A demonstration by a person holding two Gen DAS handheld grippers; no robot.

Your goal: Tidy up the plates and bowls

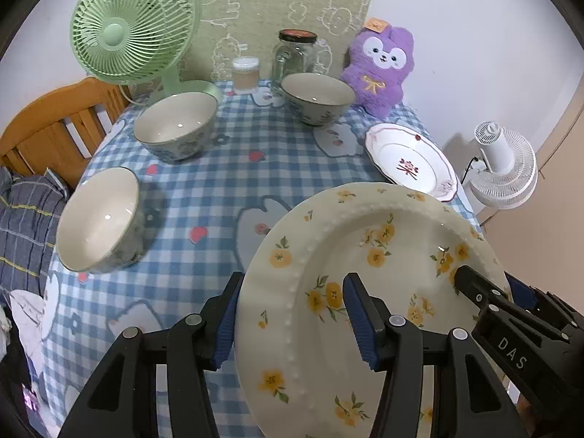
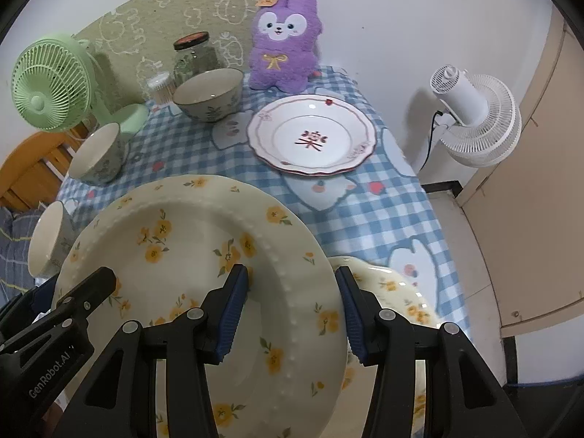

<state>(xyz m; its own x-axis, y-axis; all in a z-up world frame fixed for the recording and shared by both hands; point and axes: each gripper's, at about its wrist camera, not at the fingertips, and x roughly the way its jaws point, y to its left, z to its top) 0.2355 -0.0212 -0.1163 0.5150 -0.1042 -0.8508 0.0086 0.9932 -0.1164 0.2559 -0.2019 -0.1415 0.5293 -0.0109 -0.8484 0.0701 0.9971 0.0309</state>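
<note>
A cream plate with yellow flowers [image 1: 368, 255] [image 2: 175, 241] hangs tilted above the checked tablecloth [image 1: 226, 168], held from both sides. My left gripper [image 1: 292, 292] is shut on its left rim, and my right gripper [image 2: 292, 281] is shut on its right rim. Each gripper also shows in the other's view. A second yellow-flower plate [image 2: 401, 292] lies under the raised one at the near right. Further back sits a white plate with a red motif [image 2: 312, 135] [image 1: 410, 162]. Three bowls stand on the cloth: near left [image 1: 98, 219], back left [image 1: 175, 124], back middle [image 1: 317, 98].
Along the back wall stand a green fan [image 1: 124, 33], a small toothpick pot [image 1: 245, 75], a glass jar [image 1: 294, 56] and a purple plush toy [image 1: 379, 69]. A white fan [image 2: 471, 116] stands off the table's right edge. A wooden headboard [image 1: 54, 124] is at the left.
</note>
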